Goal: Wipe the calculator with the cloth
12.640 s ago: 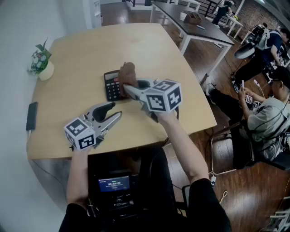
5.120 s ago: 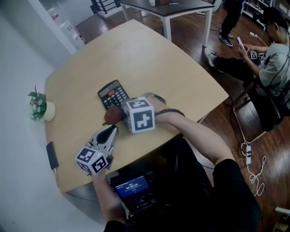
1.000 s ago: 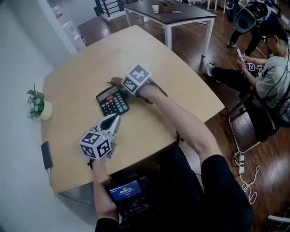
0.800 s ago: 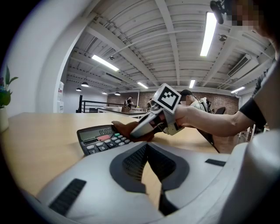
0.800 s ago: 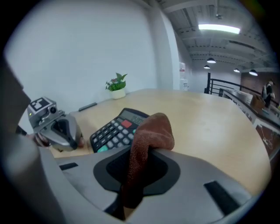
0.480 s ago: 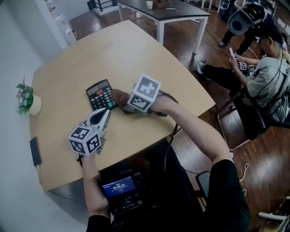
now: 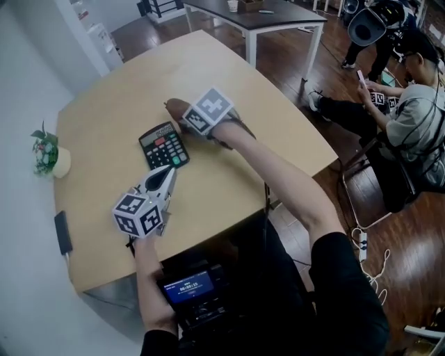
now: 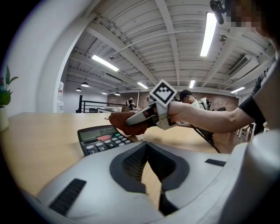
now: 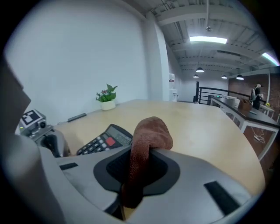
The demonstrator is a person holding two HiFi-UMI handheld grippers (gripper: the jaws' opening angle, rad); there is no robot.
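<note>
A black calculator (image 7: 164, 146) lies flat on the round wooden table (image 7: 278, 139), display toward the far side. My right gripper (image 7: 185, 113) is shut on a brown cloth (image 7: 176, 108), which hangs just off the calculator's far right corner, slightly above the table. In the right gripper view the cloth (image 9: 148, 140) bulges out of the jaws, with the calculator (image 9: 105, 139) to its left. My left gripper (image 7: 167, 175) rests shut and empty near the calculator's near edge. The left gripper view shows the calculator (image 8: 101, 138) and the cloth (image 8: 127, 124) ahead.
A small potted plant (image 7: 46, 156) and a dark phone (image 7: 62, 233) sit at the table's left side. People sit on chairs (image 7: 410, 111) to the right. A dark table (image 7: 271, 15) stands behind. A screen device (image 7: 186, 287) hangs at my chest.
The right gripper with the cloth swept toward me beside the calculator's right side, then went back to its far right corner. The left gripper kept still.
</note>
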